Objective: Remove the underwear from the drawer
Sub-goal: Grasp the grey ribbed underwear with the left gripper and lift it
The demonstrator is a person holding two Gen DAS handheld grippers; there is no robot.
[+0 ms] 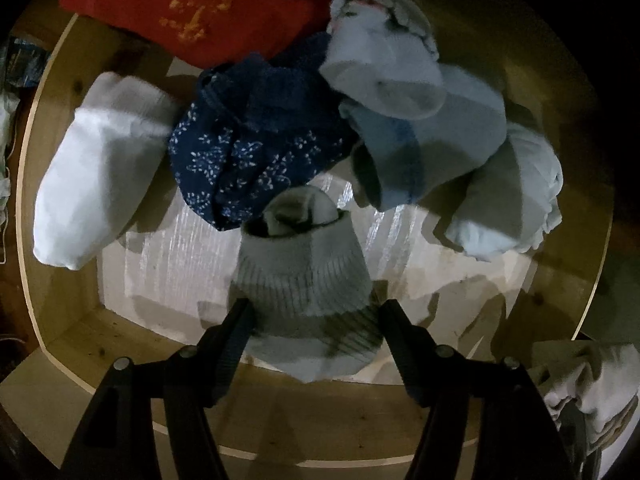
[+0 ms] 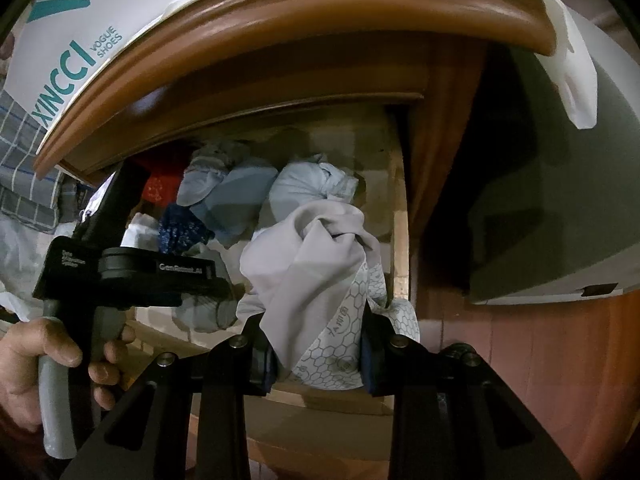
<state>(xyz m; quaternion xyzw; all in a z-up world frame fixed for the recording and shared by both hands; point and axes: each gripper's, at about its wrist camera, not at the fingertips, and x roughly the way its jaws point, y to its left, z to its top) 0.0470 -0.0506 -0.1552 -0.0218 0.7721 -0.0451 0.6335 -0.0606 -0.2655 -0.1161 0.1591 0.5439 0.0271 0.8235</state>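
The open wooden drawer holds several rolled garments. In the left wrist view my left gripper is open, its fingers on either side of a grey ribbed roll. Beyond it lie a navy floral roll, a white roll, a red one and pale blue rolls. In the right wrist view my right gripper is shut on grey underwear with a honeycomb-print band, held above the drawer's front right corner. The left gripper's body shows at left.
The brown cabinet top edge overhangs the drawer. A white shoe box lies on top. A grey-green box stands to the right on a reddish floor. The drawer bottom has a white liner.
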